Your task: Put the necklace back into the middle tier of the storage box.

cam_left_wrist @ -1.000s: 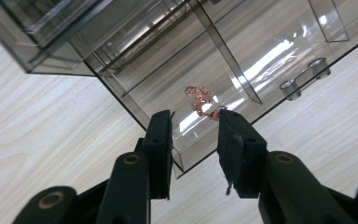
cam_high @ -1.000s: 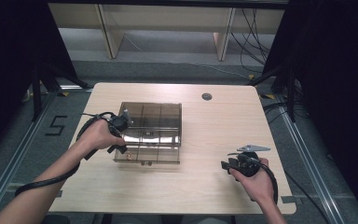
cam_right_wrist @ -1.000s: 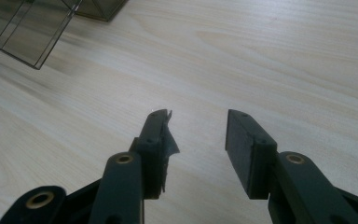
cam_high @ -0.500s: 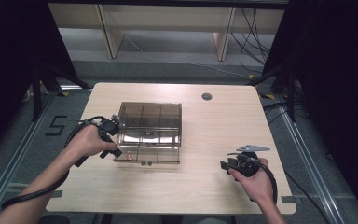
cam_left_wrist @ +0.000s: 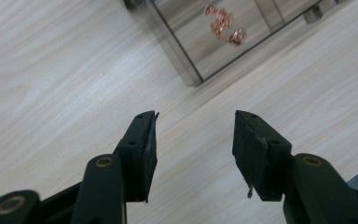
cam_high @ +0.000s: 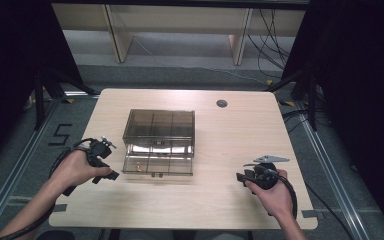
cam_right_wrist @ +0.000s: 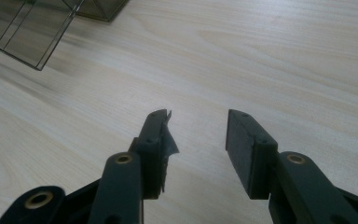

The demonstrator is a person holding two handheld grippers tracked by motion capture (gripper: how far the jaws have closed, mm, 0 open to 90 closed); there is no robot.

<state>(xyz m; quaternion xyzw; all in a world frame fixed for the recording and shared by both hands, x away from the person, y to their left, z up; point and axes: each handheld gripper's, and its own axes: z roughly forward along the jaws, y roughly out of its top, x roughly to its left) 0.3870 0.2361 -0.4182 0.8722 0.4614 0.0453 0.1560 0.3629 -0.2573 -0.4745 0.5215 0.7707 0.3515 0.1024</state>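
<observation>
- The smoky compartment box sits left of centre on the counter, its lid raised toward the far side and the front tray exposed.
- A small cluster of copper bits lies in the box's near-left compartment; in the high view it shows as a small orange speck.
- Judgement: the box reads as opened and at least one compartment is loaded. Whether more goes in, or the lid comes down, is what looks left.
- Your left gripper is just beside the box's near-left corner, not touching it. Its fingers are apart with nothing between them, angled down at bare wood.
- Your right gripper rests low near the counter's front right, well apart from the box. Its fingers are also spread and empty.
- Both forearms come in from the near edge, wrists low.
</observation>
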